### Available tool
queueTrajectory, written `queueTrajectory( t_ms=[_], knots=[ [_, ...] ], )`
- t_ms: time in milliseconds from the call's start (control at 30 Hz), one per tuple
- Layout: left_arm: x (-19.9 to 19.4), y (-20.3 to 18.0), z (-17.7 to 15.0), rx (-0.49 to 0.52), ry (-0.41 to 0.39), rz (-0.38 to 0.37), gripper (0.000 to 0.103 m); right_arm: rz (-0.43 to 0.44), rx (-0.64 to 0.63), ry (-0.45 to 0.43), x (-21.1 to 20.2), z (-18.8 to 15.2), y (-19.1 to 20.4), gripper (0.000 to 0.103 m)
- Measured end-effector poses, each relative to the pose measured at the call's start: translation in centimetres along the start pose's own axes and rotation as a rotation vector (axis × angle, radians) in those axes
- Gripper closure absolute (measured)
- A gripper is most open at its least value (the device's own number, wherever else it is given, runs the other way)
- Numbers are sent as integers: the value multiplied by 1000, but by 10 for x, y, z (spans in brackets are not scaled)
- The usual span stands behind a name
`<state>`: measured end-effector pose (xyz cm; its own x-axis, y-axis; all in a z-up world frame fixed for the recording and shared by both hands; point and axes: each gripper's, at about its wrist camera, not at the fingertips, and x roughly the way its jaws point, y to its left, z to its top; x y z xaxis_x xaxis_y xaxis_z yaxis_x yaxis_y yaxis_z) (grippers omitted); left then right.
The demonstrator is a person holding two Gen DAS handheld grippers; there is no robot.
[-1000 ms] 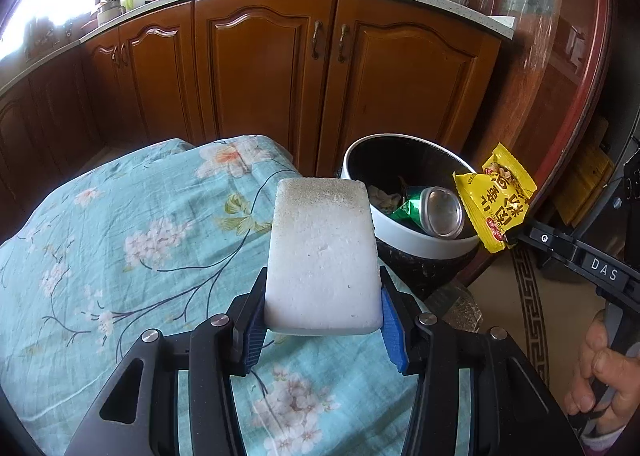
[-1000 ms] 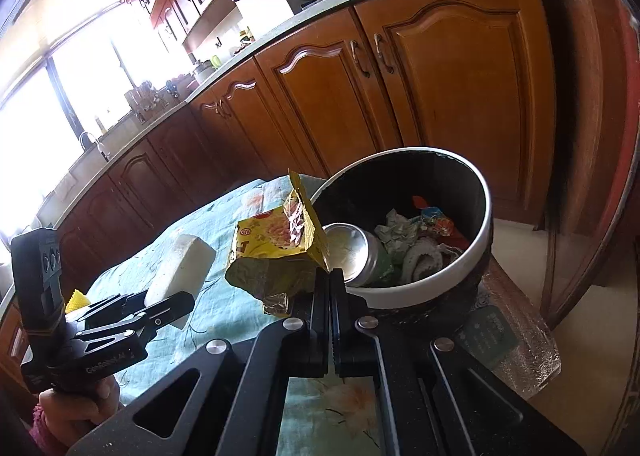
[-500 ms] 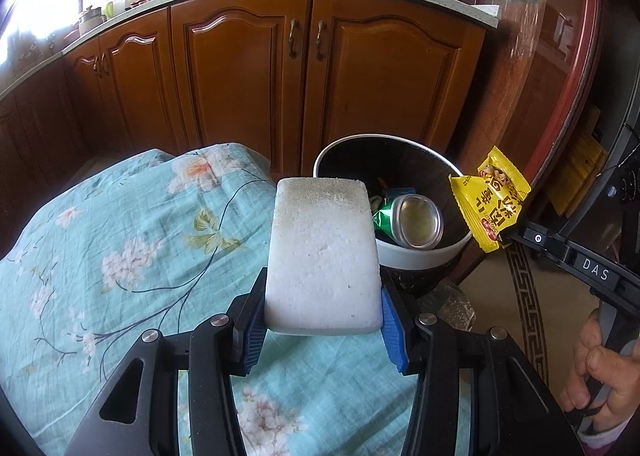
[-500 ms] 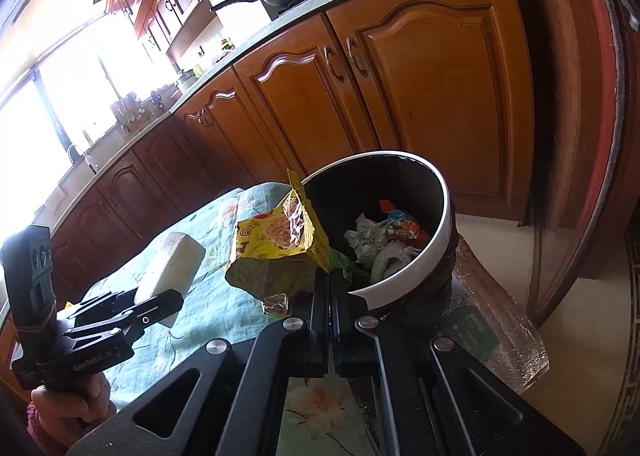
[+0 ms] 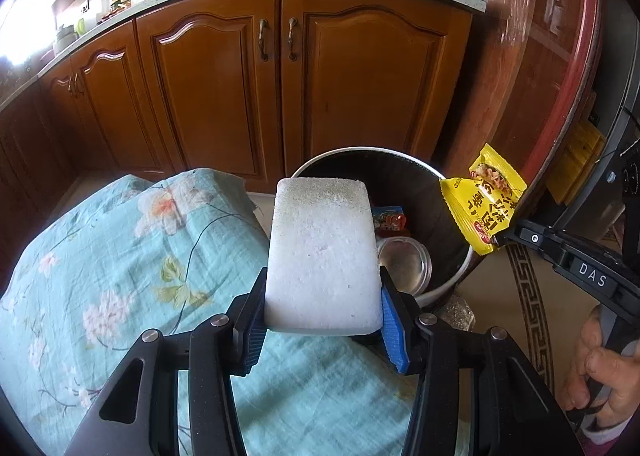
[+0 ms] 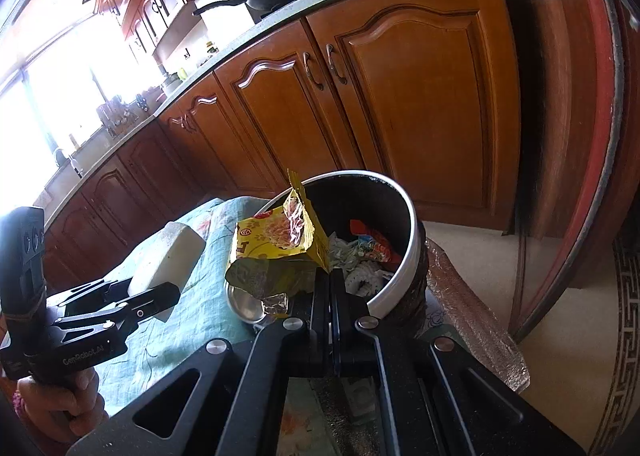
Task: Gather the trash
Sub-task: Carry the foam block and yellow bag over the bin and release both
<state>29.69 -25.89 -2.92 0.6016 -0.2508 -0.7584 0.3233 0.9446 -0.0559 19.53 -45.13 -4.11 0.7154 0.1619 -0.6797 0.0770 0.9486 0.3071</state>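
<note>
Bin [image 5: 448, 288] stands on floor just right of cloth-covered bench [image 5: 100, 256], before cabinets [image 5: 280, 76]. Can [image 5: 404, 266], wrappers inside bin. Sponge [image 5: 322, 256] over bench edge; packet [image 5: 486, 202] over bin's right rim.

The letters "DAS" stand in white on the black arm of the right tongs [image 5: 498, 241], at four o'clock in the left wrist view. "GenRobot.AI" runs along the body of the left tongs [image 6: 160, 292], at eight o'clock in the right wrist view. The yellow snack packet [image 5: 482, 198] bears large print, too warped to read.
</note>
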Motion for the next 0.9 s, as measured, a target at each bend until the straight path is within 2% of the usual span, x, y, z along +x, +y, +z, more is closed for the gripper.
queueTrajectory(
  t_ms=[667,900],
  knots=[
    [70,-23,45,45,77,-5,55,-63,-23,38,28,30,-21,103],
    [80,-27,53,51,104,0,55,-67,-23,61,38,32,-24,103]
  ],
)
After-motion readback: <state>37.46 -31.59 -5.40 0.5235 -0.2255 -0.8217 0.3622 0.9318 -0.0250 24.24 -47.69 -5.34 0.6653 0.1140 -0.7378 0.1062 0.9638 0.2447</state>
